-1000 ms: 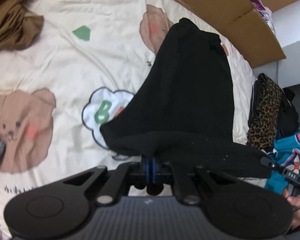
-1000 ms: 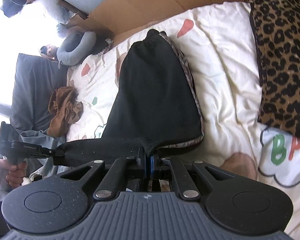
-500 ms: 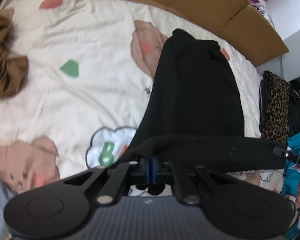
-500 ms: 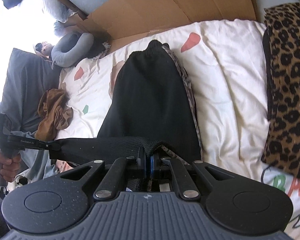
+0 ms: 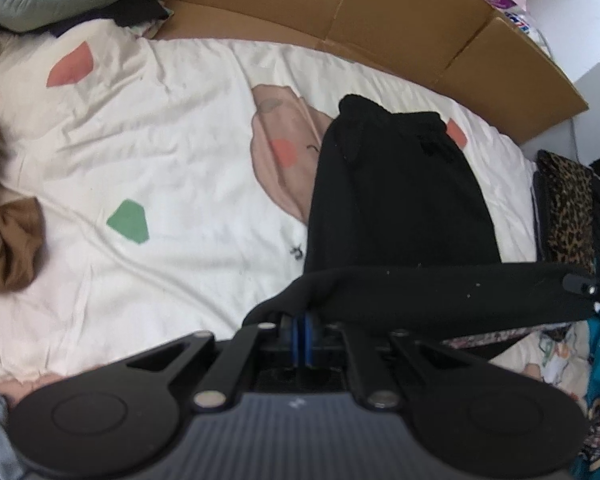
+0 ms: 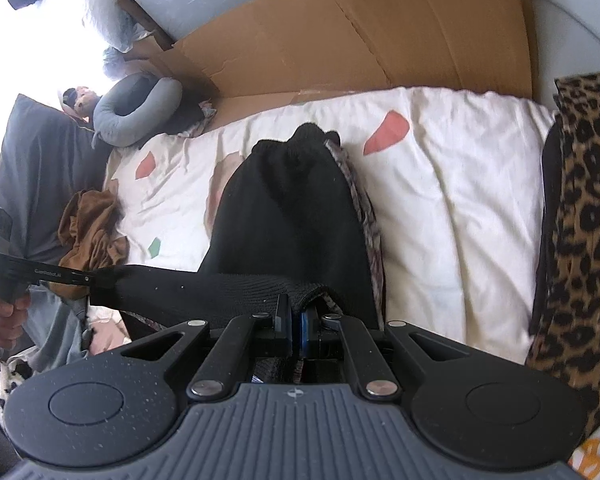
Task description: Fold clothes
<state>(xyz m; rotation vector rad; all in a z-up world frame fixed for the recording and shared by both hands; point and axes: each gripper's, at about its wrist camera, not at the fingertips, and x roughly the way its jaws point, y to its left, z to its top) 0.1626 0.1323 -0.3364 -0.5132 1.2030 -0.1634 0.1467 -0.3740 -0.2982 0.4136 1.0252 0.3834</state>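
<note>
Two grippers pinch one hem: the left gripper and right gripper each clamp a near corner of the black garment, whose long axis runs straight away across the cartoon-print bedsheet toward the cardboard, equally near both.

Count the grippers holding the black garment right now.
2. The left gripper pinches the black garment at its near-left corner; the right gripper pinches the near-right corner. The edge stretches between them.
</note>
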